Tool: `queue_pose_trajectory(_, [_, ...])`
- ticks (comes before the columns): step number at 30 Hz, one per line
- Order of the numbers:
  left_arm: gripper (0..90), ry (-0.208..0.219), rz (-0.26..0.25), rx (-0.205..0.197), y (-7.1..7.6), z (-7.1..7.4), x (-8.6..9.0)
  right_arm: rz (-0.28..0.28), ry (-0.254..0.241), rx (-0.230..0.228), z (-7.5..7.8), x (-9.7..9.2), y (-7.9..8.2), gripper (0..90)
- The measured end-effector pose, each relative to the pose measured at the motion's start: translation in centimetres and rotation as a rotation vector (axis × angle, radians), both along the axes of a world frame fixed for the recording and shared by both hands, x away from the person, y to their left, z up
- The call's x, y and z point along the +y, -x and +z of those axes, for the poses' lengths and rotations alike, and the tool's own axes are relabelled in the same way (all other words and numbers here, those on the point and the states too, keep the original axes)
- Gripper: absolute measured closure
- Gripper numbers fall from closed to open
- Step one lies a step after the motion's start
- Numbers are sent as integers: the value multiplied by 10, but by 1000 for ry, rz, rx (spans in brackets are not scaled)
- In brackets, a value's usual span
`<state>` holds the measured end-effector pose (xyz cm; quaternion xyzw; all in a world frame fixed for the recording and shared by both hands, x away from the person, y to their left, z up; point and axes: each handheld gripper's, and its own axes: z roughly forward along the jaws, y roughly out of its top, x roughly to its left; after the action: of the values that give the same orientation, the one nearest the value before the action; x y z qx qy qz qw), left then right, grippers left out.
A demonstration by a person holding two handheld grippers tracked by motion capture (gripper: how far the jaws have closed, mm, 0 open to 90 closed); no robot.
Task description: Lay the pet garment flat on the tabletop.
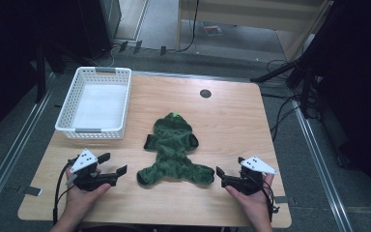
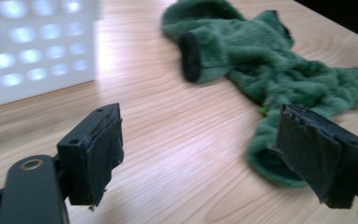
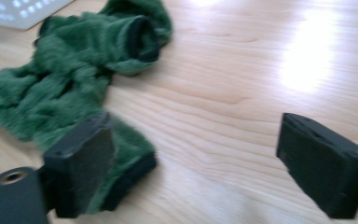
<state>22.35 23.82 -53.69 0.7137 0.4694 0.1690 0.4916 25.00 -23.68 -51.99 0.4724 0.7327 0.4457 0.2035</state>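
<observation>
A green fleece suit (image 1: 174, 150) lies flat and spread out in the middle of the wooden tabletop (image 1: 232, 116), hood pointing to the far edge, the two legs toward the person. Each sleeve and leg ends in a dark cuff.

The left tool (image 1: 113, 168) sits near the front left, jaws wide apart with nothing between them, pointing at the suit's left leg and just short of it; in the left gripper view the leg cuff (image 2: 272, 161) lies partly behind the right-hand jaw, bare wood between the jaws.

The right tool (image 1: 220, 175) mirrors it at the front right, jaws also wide and empty, just beside the other leg; in the right gripper view that cuff (image 3: 130, 175) lies behind the left-hand jaw.

A white basket (image 1: 96, 102) stands at the far left corner, its near rim well apart from the left tool and its right wall near the suit's sleeve. Right of the suit the wood is bare out to the edge. A round grommet (image 1: 205, 93) sits near the far edge. Both hands are close to the front edge.
</observation>
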Motion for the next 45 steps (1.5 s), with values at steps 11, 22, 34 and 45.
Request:
queue_pose_trajectory(11, [19,68,124,-10,11,0,66,-76,6,10,-10,-37,5,0])
queue_pose_trajectory(22, [19,56,321,8,27,-9,141,-181,-25,-23,-23,-78,20,0])
queue_pose_trajectory(34, [20,43,303,20,21,-13,138,-185,-34,-6,-25,-78,18,0])
queue_pose_trajectory(45, [20,10,289,29,18,-14,133,-183,-43,7,-26,-79,15,0])
